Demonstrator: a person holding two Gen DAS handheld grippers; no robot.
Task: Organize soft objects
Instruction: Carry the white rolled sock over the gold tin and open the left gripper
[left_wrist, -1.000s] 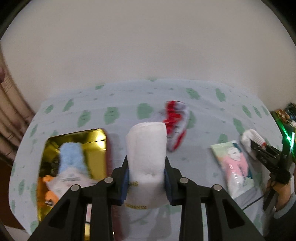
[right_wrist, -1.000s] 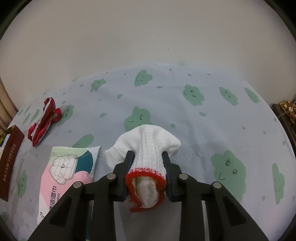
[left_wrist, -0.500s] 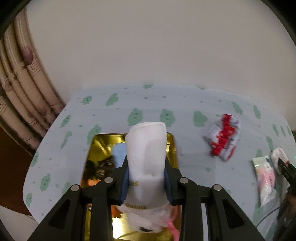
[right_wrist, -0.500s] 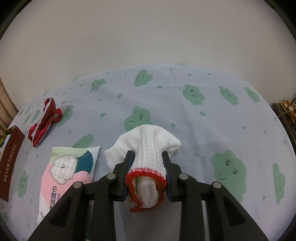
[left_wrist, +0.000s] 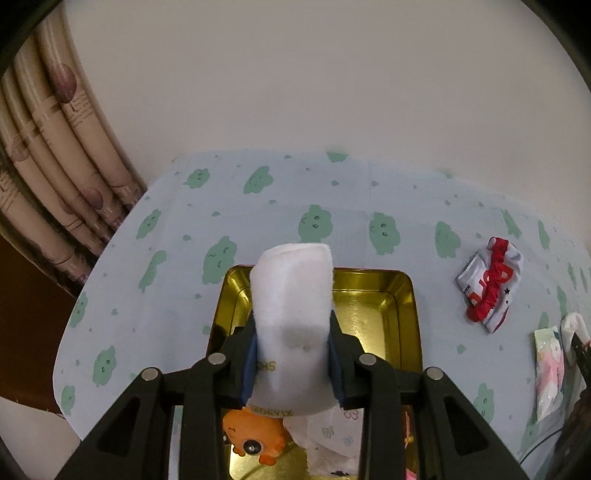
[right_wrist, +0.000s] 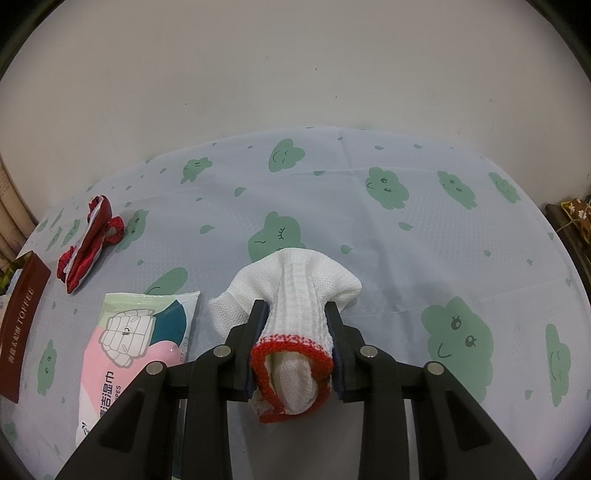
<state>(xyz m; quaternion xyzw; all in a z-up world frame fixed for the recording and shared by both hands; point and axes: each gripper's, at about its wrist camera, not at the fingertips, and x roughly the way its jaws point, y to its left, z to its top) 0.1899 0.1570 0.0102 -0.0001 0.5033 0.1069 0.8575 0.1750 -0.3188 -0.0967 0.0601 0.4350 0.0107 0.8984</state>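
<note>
My left gripper (left_wrist: 293, 332) holds a folded white sock (left_wrist: 293, 288) with gold lettering above the open gold tin (left_wrist: 410, 295). Its jaws are opening, and the pads still touch the sock's sides. An orange plush toy (left_wrist: 251, 432) and a white cloth (left_wrist: 332, 432) lie in the tin's near end. My right gripper (right_wrist: 295, 314) is shut on a white knit glove (right_wrist: 299, 280) with a red cuff, and the glove's far end rests on the tablecloth. A red-and-white garment (left_wrist: 489, 288) lies right of the tin.
A pink-and-green wet wipes pack (right_wrist: 133, 339) lies left of the right gripper. The red-and-white garment (right_wrist: 90, 240) sits further left, beside the brown tin lid (right_wrist: 22, 325). Curtains (left_wrist: 55, 166) hang past the table's left edge. A wall stands behind the table.
My left gripper carried the white sock leftwards, from over the bare tablecloth to above the gold tin. The right gripper and its glove stayed where they were.
</note>
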